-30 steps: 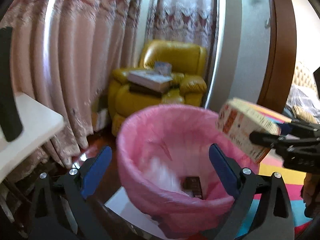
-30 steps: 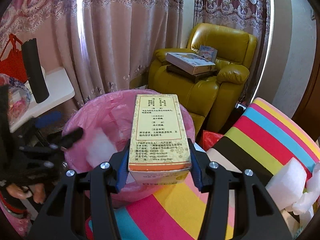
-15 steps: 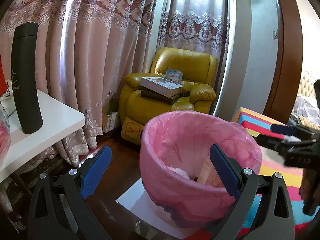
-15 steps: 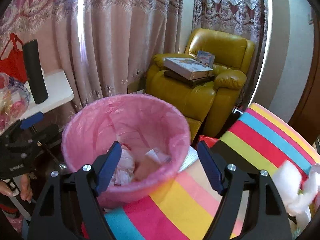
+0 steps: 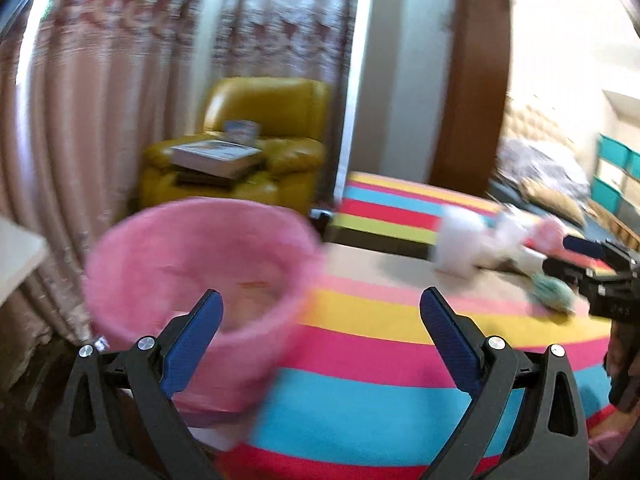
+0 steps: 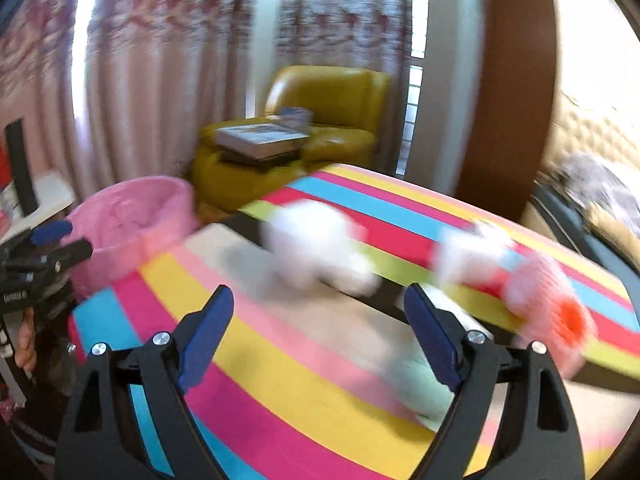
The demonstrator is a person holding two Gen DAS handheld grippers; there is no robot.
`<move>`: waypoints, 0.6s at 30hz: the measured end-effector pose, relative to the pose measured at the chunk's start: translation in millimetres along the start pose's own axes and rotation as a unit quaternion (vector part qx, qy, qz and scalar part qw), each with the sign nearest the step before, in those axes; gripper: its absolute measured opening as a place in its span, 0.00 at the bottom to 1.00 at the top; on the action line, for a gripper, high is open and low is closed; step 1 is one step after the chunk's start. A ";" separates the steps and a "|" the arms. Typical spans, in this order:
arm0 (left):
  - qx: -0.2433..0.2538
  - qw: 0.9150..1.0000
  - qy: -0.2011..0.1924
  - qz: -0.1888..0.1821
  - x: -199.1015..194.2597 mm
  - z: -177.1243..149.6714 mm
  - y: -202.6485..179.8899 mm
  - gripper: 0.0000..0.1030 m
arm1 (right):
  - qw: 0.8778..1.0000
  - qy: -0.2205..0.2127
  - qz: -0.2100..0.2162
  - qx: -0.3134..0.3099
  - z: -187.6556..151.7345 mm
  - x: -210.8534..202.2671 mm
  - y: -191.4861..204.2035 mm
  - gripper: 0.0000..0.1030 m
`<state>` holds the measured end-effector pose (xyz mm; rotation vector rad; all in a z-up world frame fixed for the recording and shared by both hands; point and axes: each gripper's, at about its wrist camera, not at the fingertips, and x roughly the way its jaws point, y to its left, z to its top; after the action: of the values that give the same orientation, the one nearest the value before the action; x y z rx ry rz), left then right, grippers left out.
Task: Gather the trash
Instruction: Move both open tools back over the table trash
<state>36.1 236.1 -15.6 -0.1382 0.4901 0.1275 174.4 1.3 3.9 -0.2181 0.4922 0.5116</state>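
Note:
A bin lined with a pink bag [image 5: 200, 272] stands at the left edge of the striped table [image 5: 360, 360]; it also shows in the right wrist view [image 6: 128, 224]. My left gripper [image 5: 320, 340] is open and empty, over the bin's right rim and the table edge. My right gripper [image 6: 320, 332] is open and empty above the striped table [image 6: 280, 380]. Blurred trash lies on the table: white foam pieces [image 6: 320, 248], a pink and white wrapper [image 6: 532, 292] and a pale green scrap [image 6: 420, 388]. The white foam [image 5: 464, 244] and a green scrap [image 5: 552, 292] also show in the left wrist view.
A yellow armchair [image 6: 320, 120] with books on it stands behind the bin, before pink curtains [image 5: 100, 100]. A white side table [image 6: 44, 196] with a black bottle [image 6: 20, 164] is at the left. A bed [image 5: 552, 172] lies beyond the table.
My right gripper opened and dropped the yellow box into the bin, then swung right over the table. My left gripper also swung right, from the bin towards the table.

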 end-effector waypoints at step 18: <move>0.112 0.985 0.073 -0.108 48.8 -23.6 -150.0 0.91 | 0.982 0.075 -0.141 0.102 -43.3 17.0 -164.7 0.88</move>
<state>91.1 89.2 -44.4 0.0200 0.6294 -0.1509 255.4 -145.9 -29.0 -0.1276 0.6452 0.1653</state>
